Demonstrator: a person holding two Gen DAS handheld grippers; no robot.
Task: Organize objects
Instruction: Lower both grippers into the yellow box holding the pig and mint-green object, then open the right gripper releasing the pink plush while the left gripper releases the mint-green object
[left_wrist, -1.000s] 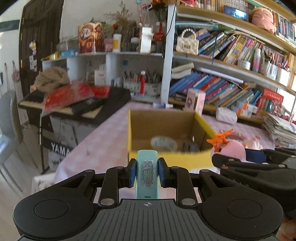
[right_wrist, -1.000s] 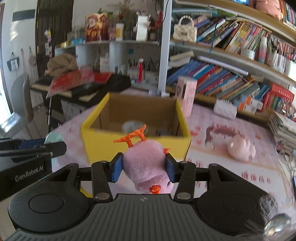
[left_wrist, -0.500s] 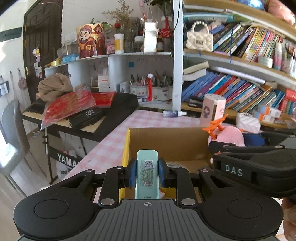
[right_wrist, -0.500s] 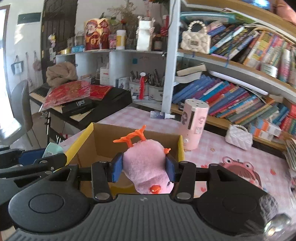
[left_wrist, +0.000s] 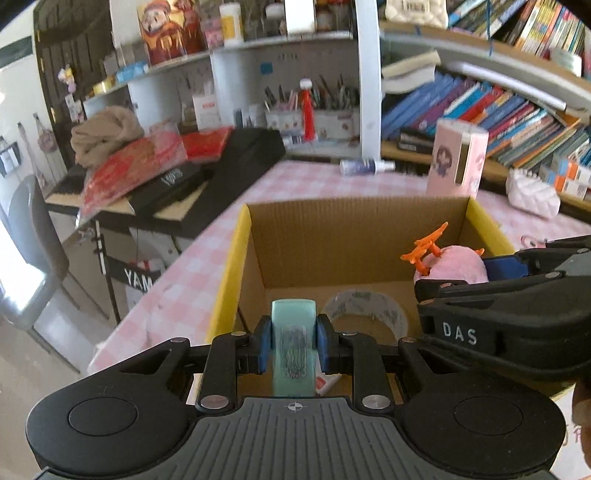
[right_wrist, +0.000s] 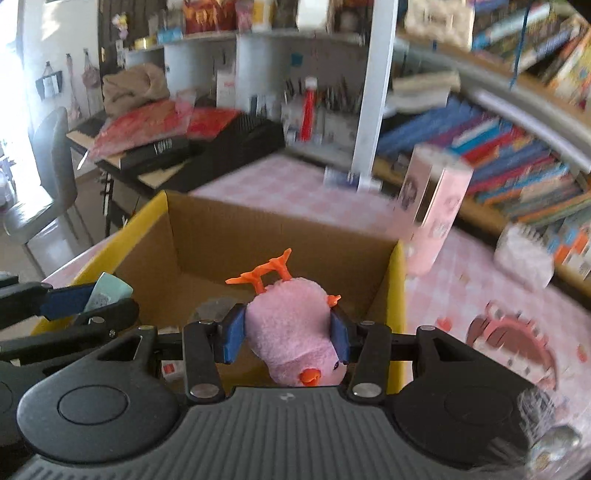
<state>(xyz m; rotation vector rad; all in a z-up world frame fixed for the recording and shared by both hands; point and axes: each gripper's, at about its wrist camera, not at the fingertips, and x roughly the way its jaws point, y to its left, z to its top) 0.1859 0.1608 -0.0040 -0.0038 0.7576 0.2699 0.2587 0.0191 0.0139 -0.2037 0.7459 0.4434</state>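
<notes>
Squarely over the open corrugated cardboard box (left_wrist: 354, 236), two things hang gripped. A smooth, rounded mint-green case (left_wrist: 293, 347) with a jellyfish sticker stands upright, pinched between the blue pads of the left gripper (left_wrist: 293, 349). The right gripper (right_wrist: 289, 334) squeezes a fuzzy pink plush chick (right_wrist: 291, 321), upside down, its orange plastic feet up. A tape roll (left_wrist: 364, 310) lies on the box's floor. The yellow-edged box sits on a pink checked tablecloth (left_wrist: 295, 181).

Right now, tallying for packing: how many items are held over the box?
2: teal case in the left gripper; pink plush in the right gripper, both above the cardboard box.
</notes>
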